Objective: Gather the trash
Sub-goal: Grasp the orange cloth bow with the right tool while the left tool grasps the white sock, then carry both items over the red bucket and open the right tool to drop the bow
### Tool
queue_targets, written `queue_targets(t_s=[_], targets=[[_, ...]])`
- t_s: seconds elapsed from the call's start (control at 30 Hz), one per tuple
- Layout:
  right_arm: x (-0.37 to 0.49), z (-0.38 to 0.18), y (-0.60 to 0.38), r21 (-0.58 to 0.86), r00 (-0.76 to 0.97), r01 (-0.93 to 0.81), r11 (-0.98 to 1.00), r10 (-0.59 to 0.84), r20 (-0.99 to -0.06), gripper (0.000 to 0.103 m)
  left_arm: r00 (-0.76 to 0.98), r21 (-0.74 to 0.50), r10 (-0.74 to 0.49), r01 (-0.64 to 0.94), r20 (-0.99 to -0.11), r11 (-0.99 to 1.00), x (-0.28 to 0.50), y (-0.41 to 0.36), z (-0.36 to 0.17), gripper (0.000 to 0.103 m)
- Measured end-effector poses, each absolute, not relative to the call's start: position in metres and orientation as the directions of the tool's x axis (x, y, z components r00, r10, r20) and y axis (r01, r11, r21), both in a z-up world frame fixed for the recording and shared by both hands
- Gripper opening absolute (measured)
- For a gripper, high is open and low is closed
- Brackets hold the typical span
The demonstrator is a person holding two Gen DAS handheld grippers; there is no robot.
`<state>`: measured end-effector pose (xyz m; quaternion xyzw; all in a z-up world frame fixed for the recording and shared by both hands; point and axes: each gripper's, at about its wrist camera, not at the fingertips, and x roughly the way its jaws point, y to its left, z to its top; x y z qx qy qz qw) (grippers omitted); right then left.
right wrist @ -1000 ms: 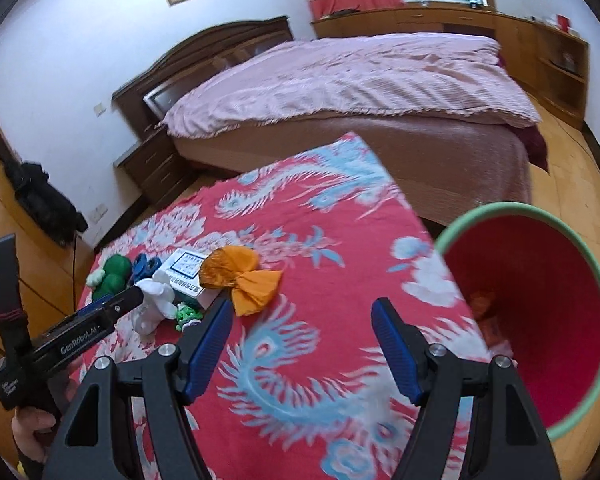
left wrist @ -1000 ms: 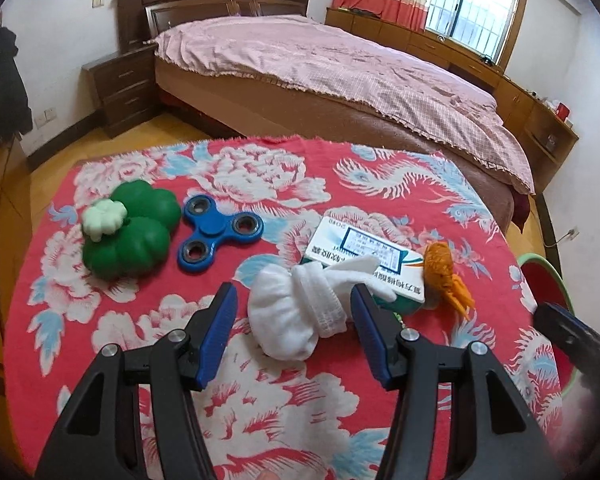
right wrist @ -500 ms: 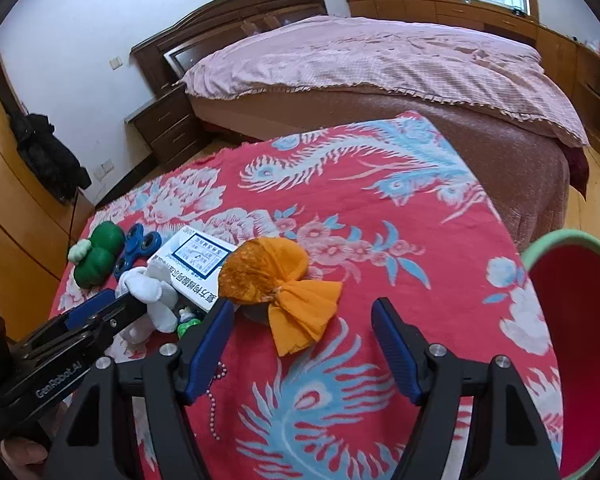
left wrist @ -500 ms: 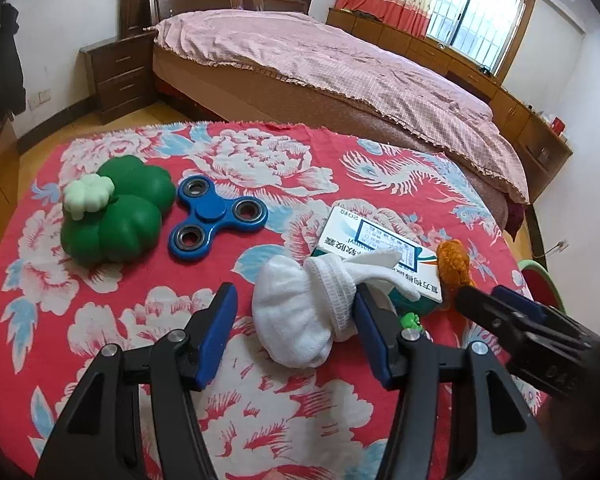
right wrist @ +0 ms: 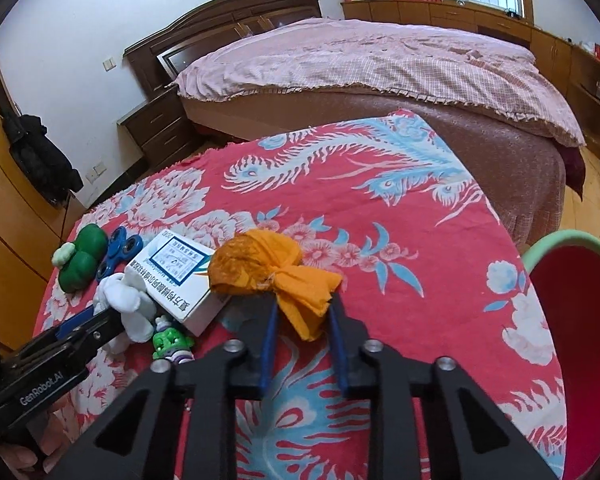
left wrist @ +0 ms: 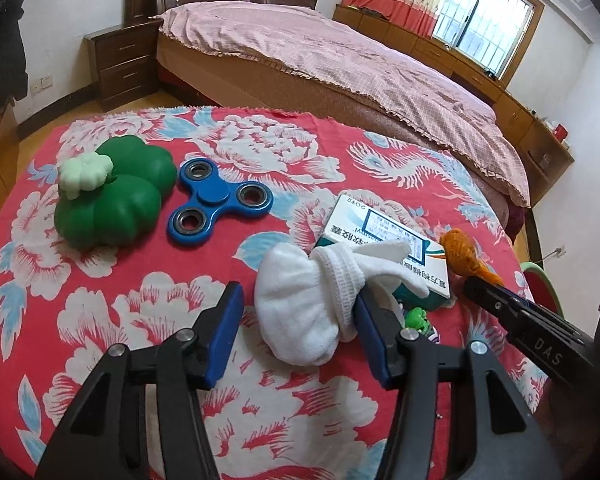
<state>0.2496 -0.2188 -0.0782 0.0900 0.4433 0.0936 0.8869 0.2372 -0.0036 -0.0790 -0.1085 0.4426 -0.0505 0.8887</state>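
Note:
A white knotted cloth wad (left wrist: 308, 300) lies on the red floral tablecloth (left wrist: 140, 288), between the open blue fingers of my left gripper (left wrist: 296, 312). An orange knotted wad (right wrist: 268, 272) lies beside a white medicine box (right wrist: 176, 276). My right gripper (right wrist: 302, 312) has its jaws closed in around the wad's orange tail, which hangs between them. The orange wad also shows at the right in the left wrist view (left wrist: 462, 254). A red bin with a green rim (right wrist: 580, 320) stands beside the table at the right.
A green squishy toy (left wrist: 108, 196), a blue fidget spinner (left wrist: 216, 204) and a small green figure (right wrist: 172, 344) lie on the table. A bed (right wrist: 380, 60) stands behind it. The left gripper's body (right wrist: 60, 352) shows in the right wrist view.
My right gripper moved from beside the bin toward the orange wad and narrowed its jaws around the tail. My left gripper stayed open around the white wad, edging slightly closer.

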Motion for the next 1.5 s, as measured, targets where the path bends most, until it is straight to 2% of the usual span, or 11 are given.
queue_targets(t_s=[0.03,0.07,0.2,0.33,0.93,1.5], targets=[[0.249,-0.078,-0.219,0.249,0.587,-0.086,0.965,0.251,-0.77,0.019,0.603,-0.246,-0.195,-0.002,-0.774,0.969,0.236,-0.003,-0.079,0.049],[0.247,-0.078,-0.22,0.252,0.588,-0.087,0.964,0.254,-0.768,0.015,0.6,-0.262,-0.214,0.008,-0.771,0.965,0.236,-0.004,-0.079,0.046],[0.238,-0.071,-0.222,0.248,0.609,-0.093,0.964,0.252,-0.752,0.01,0.601,-0.276,-0.238,0.031,-0.763,0.961,0.234,-0.006,-0.077,0.035],[0.228,-0.064,-0.227,0.256,0.629,-0.081,0.963,0.249,-0.736,0.008,0.605,-0.281,-0.242,0.032,-0.758,0.959,0.231,-0.006,-0.074,0.03],[0.154,-0.036,-0.292,0.356,0.702,0.062,0.933,0.212,-0.68,0.008,0.646,-0.289,-0.28,0.096,-0.71,0.953,0.193,-0.023,-0.031,0.03],[0.095,-0.033,-0.359,0.419,0.743,0.176,0.891,0.159,-0.65,0.008,0.617,-0.28,-0.351,0.213,-0.704,0.936,0.16,-0.086,-0.006,0.03]])
